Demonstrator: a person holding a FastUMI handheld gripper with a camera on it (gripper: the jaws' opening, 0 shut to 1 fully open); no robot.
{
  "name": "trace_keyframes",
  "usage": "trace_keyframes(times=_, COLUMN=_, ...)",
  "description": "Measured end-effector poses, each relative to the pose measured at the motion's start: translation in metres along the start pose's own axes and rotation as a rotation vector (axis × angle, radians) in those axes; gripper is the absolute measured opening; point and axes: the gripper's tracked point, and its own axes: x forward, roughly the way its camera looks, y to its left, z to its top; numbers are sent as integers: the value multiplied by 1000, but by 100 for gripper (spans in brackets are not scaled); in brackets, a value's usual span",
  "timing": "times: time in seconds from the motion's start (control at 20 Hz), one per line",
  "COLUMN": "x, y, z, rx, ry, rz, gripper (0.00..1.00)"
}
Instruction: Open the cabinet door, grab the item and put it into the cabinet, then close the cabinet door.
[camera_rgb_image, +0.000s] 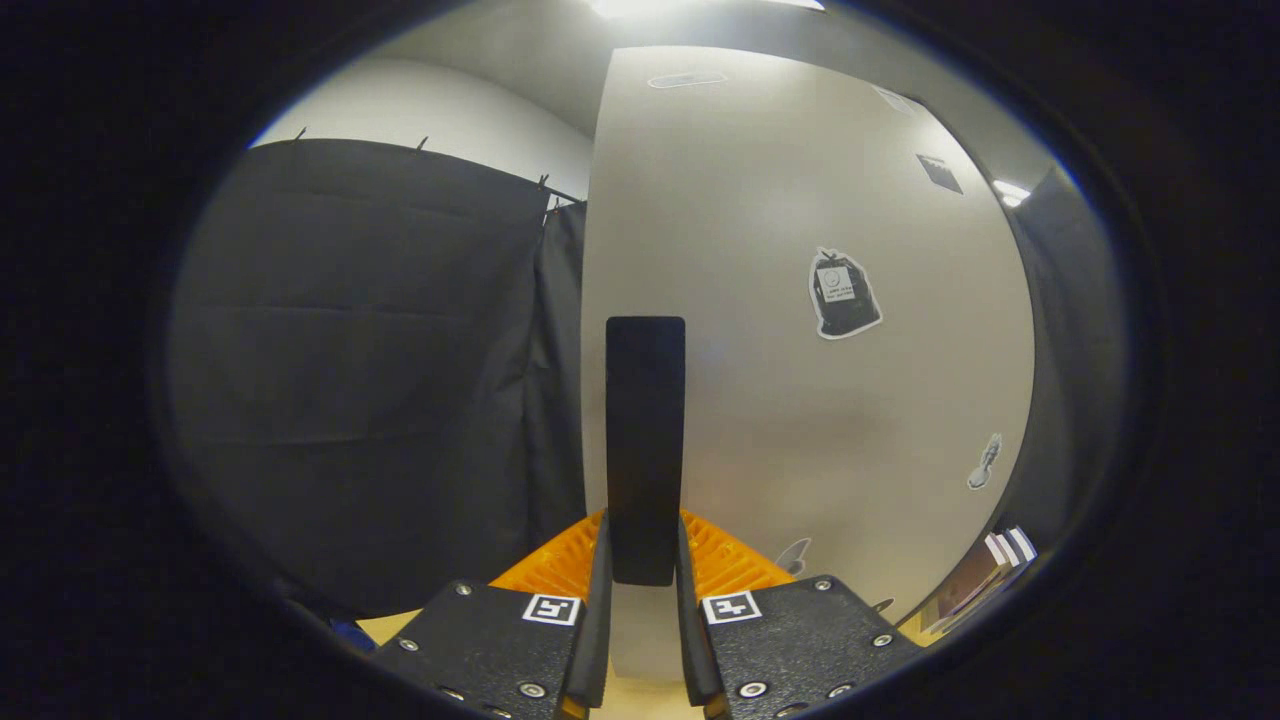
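- Cloth wall (370, 370) hangs dark beyond the tongs, on their left side.
- Cabinet door (800, 400), pale and flat, stands just ahead of the tongs, with stickers (843, 293) on its face.
- Handle (645, 450), a dark upright bar at the door's edge, sits between the fingers.
- Tongs (645, 560) are clamped on the handle's lower end, both fingers against its sides.

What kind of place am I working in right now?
Probably a curtained test booth set up as a home corner. The tool is closed on the black handle of a pale cabinet door that carries stickers, and a dark cloth hangs to the door's left.
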Motion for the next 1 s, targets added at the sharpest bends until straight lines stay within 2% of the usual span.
trace_keyframes(times=0.55, x=-41, y=-4, z=1, rx=-6, ry=15, rz=182, gripper=30)
trace_keyframes(times=1.0, x=-84, y=-18, z=-3, rx=-6, ry=29, rz=266, gripper=30)
